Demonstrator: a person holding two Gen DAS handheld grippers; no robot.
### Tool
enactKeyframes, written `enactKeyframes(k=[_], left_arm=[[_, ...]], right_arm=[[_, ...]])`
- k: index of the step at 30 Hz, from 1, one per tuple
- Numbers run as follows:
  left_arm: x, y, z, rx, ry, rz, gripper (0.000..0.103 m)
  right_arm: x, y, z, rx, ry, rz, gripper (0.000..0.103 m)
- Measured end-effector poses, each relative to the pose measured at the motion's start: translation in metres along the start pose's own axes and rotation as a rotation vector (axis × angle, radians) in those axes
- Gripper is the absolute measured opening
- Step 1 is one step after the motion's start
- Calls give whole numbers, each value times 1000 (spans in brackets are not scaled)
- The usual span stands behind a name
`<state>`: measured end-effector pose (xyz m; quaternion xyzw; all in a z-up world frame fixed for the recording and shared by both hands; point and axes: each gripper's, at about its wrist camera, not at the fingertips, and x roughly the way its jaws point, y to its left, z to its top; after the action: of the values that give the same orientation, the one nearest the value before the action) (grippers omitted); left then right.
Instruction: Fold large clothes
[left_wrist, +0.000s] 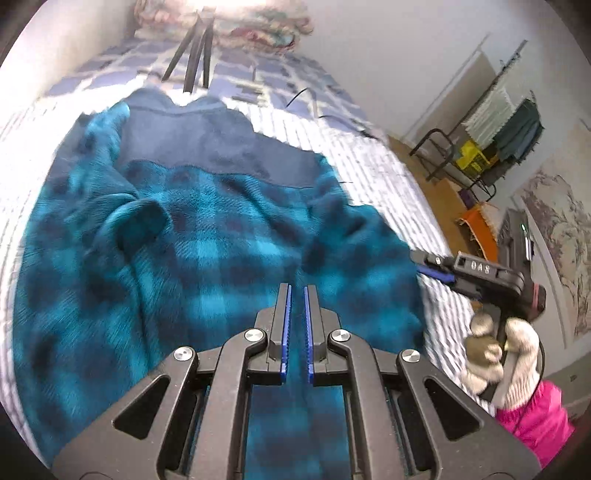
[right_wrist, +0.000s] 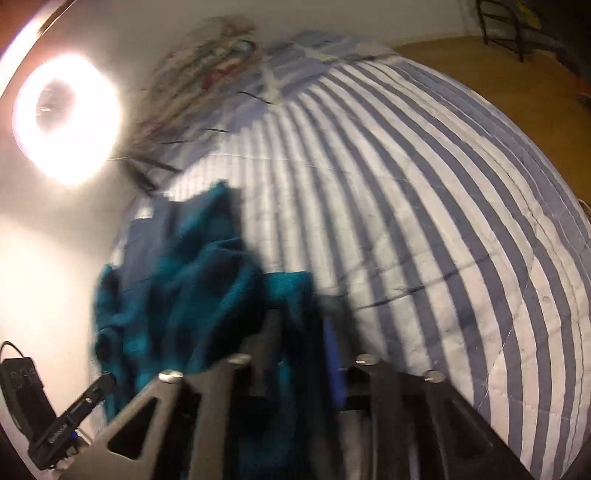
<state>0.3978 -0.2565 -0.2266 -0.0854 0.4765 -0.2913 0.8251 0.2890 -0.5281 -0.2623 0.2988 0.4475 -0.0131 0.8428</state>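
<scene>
Left gripper (left_wrist: 297, 291) jaws nearly shut, empty | right gripper (right_wrist: 299, 325) jaws part-open around teal plaid fleece garment (left_wrist: 207, 236) | spread on blue-white striped bedcover (right_wrist: 424, 206)

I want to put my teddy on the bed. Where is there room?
The bare striped blue-and-white bedsheet between the teal plaid fleece garment and the wooden floor is free. The side toward the wall is crowded by the garment, and the black tripod legs stand near the head end.

A large teal and dark-blue plaid fleece garment (left_wrist: 207, 236) with a plain navy upper panel is spread, rumpled, across a blue-and-white striped bed (left_wrist: 384, 177), one edge bunched in folds.
</scene>
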Motion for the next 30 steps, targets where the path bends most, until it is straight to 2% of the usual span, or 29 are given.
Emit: enactKeyframes(k=[4, 7, 8, 10, 13, 17, 23, 24, 25, 27, 30], left_arm=[[-55, -19, -32, 42, -26, -22, 4], [-88, -34, -62, 67, -7, -44, 5], [-100, -40, -79, 81, 12, -53, 7], [-114, -48, -100, 100, 25, -68, 27], [-130, -58, -141, 114, 66, -92, 29], [-125, -61, -187, 61, 184, -120, 30], [-113, -53, -240, -12, 284, -177, 33], [-109, -55, -246, -3, 298, -182, 33], [-107, -56, -248, 1, 304, -187, 23], [-108, -56, -249, -22, 310, -224, 0], [-127, -55, -240, -63, 261, -271, 0]], right_arm=[[-38, 20, -22, -130, 22, 32, 37], [-81, 25, -49, -181, 32, 78, 39], [-97, 23, -62, -186, 38, 98, 40], [-126, 20, -85, -193, 41, 126, 45], [-166, 13, -138, -222, 38, 147, 50], [-179, 2, -205, -196, 93, 169, 50], [-164, -4, -289, -202, 204, 217, 51], [-156, -4, -300, -202, 231, 212, 49], [-153, -4, -304, -200, 247, 210, 36], [-150, 2, -309, -189, 268, 235, 17], [-172, 7, -303, -154, 232, 330, 8]])
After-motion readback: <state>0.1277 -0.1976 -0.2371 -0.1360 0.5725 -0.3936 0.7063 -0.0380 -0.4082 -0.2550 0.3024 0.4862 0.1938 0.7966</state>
